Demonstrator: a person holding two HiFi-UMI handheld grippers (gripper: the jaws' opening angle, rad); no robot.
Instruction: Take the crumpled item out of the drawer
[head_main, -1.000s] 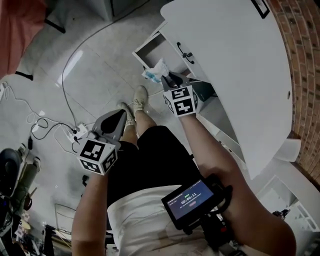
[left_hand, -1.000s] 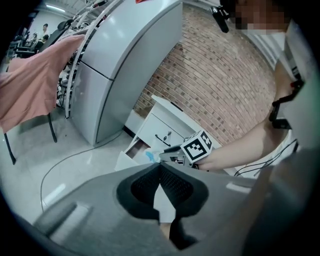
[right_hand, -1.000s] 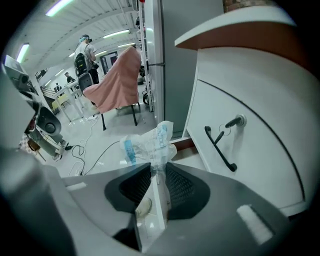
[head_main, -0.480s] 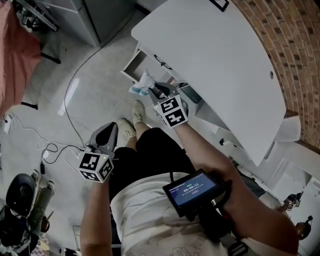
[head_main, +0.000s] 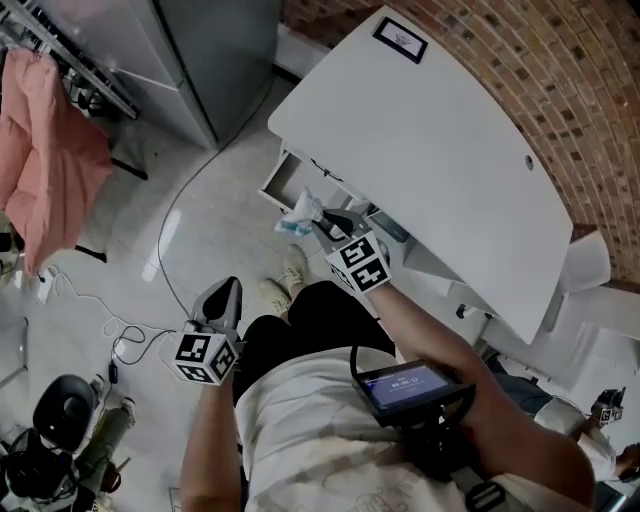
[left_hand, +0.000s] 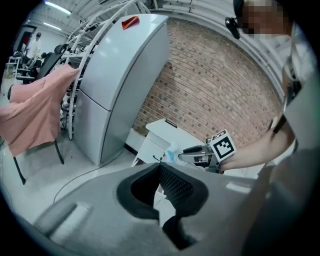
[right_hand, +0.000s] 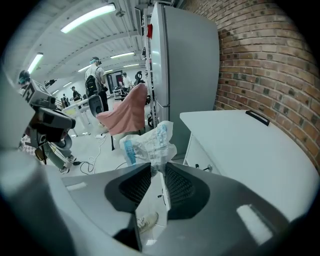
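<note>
- The pink cloth (head_main: 45, 160) on its rack at the far left now shows in full in the head view; a second ago only a corner of it showed.
- The left gripper (head_main: 227, 292) has risen beside the person's left leg. Its jaws (left_hand: 159, 166) meet at the tips and hold nothing.
- A tall grey fridge (head_main: 215, 50) has come into the head view at the far side, left of the desk.
- The drawer (head_main: 270, 190) stands pulled out of the desk's left end, as before.
- The crumpled item (head_main: 299, 213) was level with the drawer's near rim a second ago. It is now lifted clear of the drawer, in the air just near of it.
- It is a scrunched bag of thin white film (right_hand: 149, 142) with blue print, full of creases. Its bottom is gathered into a neck between the pads and the rest fans out above them.
- The right gripper (head_main: 328, 222) has risen with it. Its jaws (right_hand: 158, 167) are clenched on that neck.
- The white desk (head_main: 430, 170) lies to the right, now seen from higher up.
</note>
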